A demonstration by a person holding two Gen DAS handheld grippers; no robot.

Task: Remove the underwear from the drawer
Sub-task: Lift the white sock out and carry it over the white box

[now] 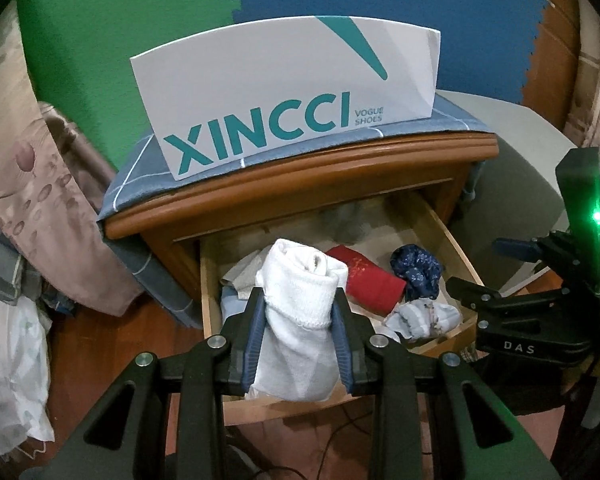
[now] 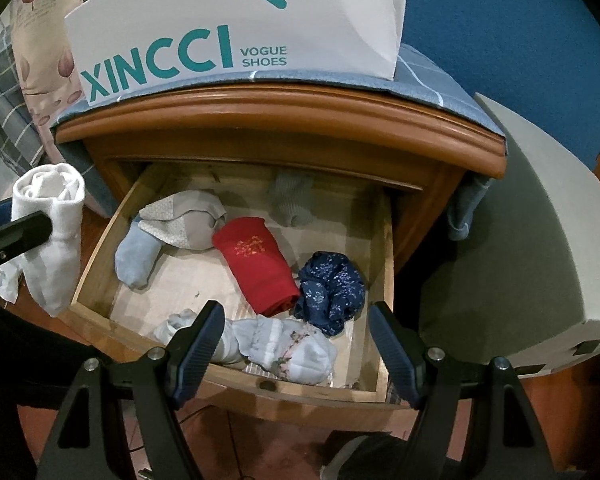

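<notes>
My left gripper (image 1: 298,304) is shut on a rolled white underwear (image 1: 304,280), lifted clear above the open wooden drawer (image 1: 210,280). From the right wrist view that white roll (image 2: 52,216) hangs left of the drawer (image 2: 96,240), outside its wall. My right gripper (image 2: 296,316) stands open over the drawer's front edge, nothing between its fingers. Below it lies a pale blue bundle (image 2: 284,348). A red folded piece (image 2: 256,264), a navy floral piece (image 2: 332,288), a beige piece (image 2: 188,220), a light blue roll (image 2: 136,256) and a grey piece (image 2: 292,200) lie inside the drawer.
The nightstand top carries a blue checked cloth (image 2: 420,76) and a white XINCCI shoe bag (image 2: 236,20). A grey-white box (image 2: 532,240) stands to the right. Bedding and patterned fabric (image 1: 32,200) pile on the left. Cables run on the wooden floor below the drawer.
</notes>
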